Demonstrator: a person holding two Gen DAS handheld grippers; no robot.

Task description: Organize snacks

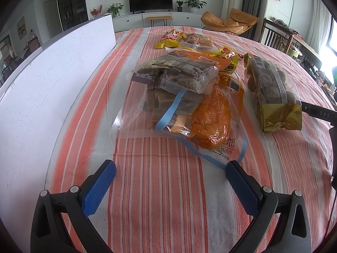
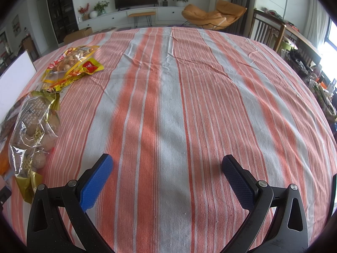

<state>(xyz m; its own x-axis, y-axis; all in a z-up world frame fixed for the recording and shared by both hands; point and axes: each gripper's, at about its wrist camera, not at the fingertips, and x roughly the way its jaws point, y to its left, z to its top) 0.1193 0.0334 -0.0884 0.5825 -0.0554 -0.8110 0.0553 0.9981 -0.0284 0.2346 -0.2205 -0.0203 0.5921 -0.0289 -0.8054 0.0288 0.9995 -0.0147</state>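
A heap of snack packets lies on the striped tablecloth [image 1: 160,189]. Nearest in the left wrist view is a clear bag with a blue band [image 1: 166,107], holding brown blocks and an orange packet [image 1: 212,122], with a brown grain packet [image 1: 179,73] on top. To the right lies a gold bag of round brown balls [image 1: 273,92]. Yellow packets [image 1: 174,38] sit further back. My left gripper [image 1: 170,170] hovers open just short of the clear bag. My right gripper [image 2: 167,164] is open over bare cloth, with the ball bag [image 2: 33,132] and a yellow peanut packet [image 2: 73,63] to its left.
A white board [image 1: 54,80] stands along the table's left edge. A wide stretch of striped cloth [image 2: 200,94] lies ahead of the right gripper. Wooden chairs [image 2: 267,31] stand past the table's far right corner. Part of the right gripper's black body [image 1: 320,113] shows at the right edge.
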